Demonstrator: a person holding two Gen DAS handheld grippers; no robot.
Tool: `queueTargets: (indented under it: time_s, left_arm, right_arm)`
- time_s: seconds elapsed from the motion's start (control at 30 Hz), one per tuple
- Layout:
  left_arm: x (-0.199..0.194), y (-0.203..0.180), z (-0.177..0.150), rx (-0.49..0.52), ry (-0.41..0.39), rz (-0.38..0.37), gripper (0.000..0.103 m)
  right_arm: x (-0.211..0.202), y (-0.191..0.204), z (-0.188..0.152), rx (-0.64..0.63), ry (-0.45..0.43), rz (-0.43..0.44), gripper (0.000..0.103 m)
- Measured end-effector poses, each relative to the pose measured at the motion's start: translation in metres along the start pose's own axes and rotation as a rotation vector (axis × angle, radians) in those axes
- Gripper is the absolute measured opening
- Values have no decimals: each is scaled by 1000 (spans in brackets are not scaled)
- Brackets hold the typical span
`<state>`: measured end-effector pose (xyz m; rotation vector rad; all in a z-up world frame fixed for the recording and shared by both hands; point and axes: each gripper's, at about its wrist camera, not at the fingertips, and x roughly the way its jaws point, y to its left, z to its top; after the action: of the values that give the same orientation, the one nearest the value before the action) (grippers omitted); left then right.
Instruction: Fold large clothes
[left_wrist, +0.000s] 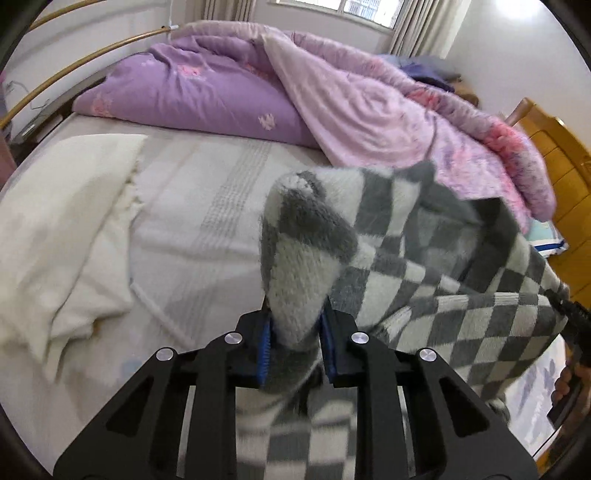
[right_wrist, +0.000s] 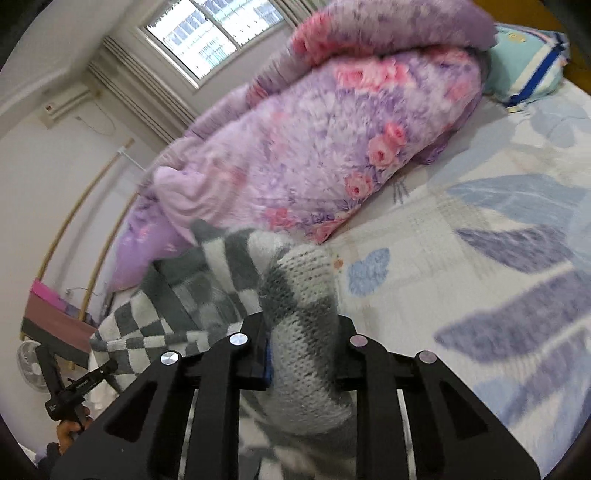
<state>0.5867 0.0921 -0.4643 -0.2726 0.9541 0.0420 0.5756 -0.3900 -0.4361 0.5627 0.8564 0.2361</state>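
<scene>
Spanning above the bed (left_wrist: 207, 192) before the lilac quilts (right_wrist: 314, 158), the fuzzy grey-and-white checked knit garment (left_wrist: 424, 266) stretches sideways between both claws, left gripper (left_wrist: 295, 343) and right gripper (right_wrist: 303, 354) each clamped onto a thick bunched corner, neither nearer.

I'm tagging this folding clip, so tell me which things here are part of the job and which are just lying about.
Part of the job:
checkered fleece garment
left hand-held gripper
right hand-held gripper

Just lying about:
floral purple quilt
cream blanket
blue-striped pillow
wooden cabinet
fan
</scene>
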Motion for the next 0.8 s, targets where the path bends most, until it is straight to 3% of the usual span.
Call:
queueTargets:
  time_s: [0.13,0.27,0.4,0.47,0.53,0.67,0.7,0.77,0.8]
  left_arm:
    - [-49,8,-36,-24,0,-3,22]
    - [-81,21,-89,-42,44,30,22]
    - [-92,43,-147,-103,163,56,22]
    - [-89,57,-178,-150,251,75,23]
    - [-84,74,-208,-218,343,74,23]
    - [-94,105,-251,-357,400,38,23]
    - [-98,112,-255,-385,396,9,25]
    - [-106,120,-262,-430,375,-32,55]
    - [-112,123,-265,-462,347,-66,62]
  right_arm:
    - [-54,1,-37,-34,25,2,18]
    - [-96,-11,-86,10,98,-27,19]
    - [-118,-25,-142,44,182,-117,25]
    - [-129,-33,-174,83,225,-191,38]
    - [-137,-42,-198,129,258,-263,42]
    - [-159,-56,-241,247,294,-294,48]
    - [-164,-58,-250,281,297,-298,49]
    - [-182,-61,-266,378,245,-268,62]
    - [-188,-62,-268,417,217,-252,67]
